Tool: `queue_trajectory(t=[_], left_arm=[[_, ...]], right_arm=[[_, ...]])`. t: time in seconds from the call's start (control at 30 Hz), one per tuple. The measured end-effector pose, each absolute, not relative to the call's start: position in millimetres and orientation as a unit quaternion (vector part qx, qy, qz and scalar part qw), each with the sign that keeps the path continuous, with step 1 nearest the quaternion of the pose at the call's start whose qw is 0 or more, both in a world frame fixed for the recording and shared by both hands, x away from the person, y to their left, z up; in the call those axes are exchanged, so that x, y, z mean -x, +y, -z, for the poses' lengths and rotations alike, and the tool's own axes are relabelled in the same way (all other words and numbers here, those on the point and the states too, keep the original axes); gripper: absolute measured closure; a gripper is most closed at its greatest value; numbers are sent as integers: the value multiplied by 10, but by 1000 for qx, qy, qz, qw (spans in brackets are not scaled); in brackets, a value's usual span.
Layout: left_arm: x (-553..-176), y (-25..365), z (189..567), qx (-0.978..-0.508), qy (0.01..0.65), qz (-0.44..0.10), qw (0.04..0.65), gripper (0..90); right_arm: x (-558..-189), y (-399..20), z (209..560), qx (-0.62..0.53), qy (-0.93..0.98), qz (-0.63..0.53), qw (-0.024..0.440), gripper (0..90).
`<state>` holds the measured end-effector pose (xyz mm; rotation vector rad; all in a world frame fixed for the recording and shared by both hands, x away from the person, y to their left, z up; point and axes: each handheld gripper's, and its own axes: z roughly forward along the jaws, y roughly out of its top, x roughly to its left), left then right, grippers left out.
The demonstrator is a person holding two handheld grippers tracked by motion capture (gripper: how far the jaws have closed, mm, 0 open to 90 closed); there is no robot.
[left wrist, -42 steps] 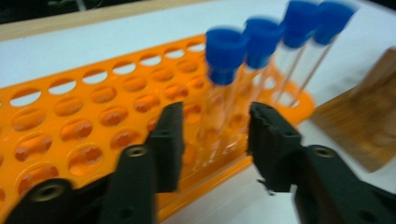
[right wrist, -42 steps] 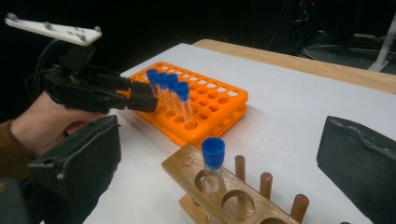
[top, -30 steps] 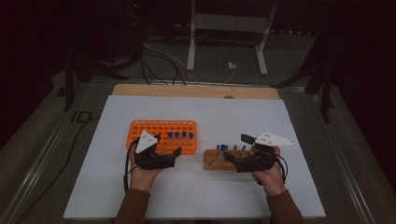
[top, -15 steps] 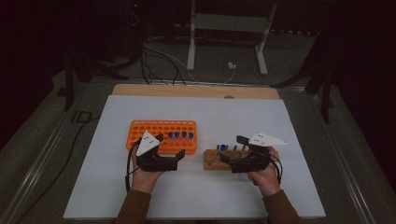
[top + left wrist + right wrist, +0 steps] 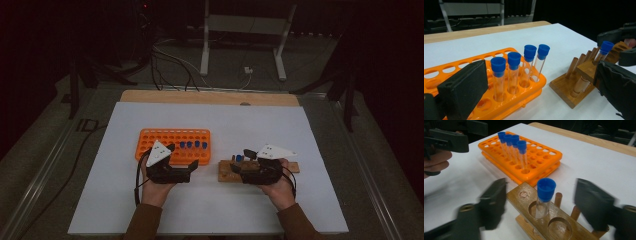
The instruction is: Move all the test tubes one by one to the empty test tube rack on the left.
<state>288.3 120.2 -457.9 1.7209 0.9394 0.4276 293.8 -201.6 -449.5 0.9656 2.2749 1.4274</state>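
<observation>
Right gripper (image 5: 540,202) has just been closing around upright test tube (image 5: 545,196).

Your two forearms come in from the bottom edge of the high view, sleeves brown, hands set well apart. Your left hand (image 5: 156,186) holds the left gripper (image 5: 186,166) low and roughly level, its black jaws standing wide with a clear gap between the pads. Your right hand (image 5: 278,187) carries the right gripper (image 5: 235,167) pointing toward your left one; its jaws have just been closing, blurred in the right gripper view, yet the pads (image 5: 495,200) press on nothing.
</observation>
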Motion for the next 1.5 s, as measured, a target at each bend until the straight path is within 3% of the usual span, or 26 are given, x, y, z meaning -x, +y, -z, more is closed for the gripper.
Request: queue_trajectory(t=[0.23, 0.47, 1.0, 1.5], left_arm=[[-2879, 1184, 4579, -724, 394, -179, 537, 3], [-2876, 1171, 4582, -725, 392, -181, 537, 3], [-2873, 1160, 4582, -726, 390, -182, 536, 4], [-2862, 1132, 4570, -728, 384, -181, 538, 4]], right_arm=[[-2950, -1996, 4561, -334, 797, -481, 148, 560], [-2946, -1983, 4595, -324, 802, -475, 160, 669], [-2914, -1899, 4635, -313, 807, -470, 172, 761], [-2908, -1952, 4576, -319, 795, -490, 162, 770]])
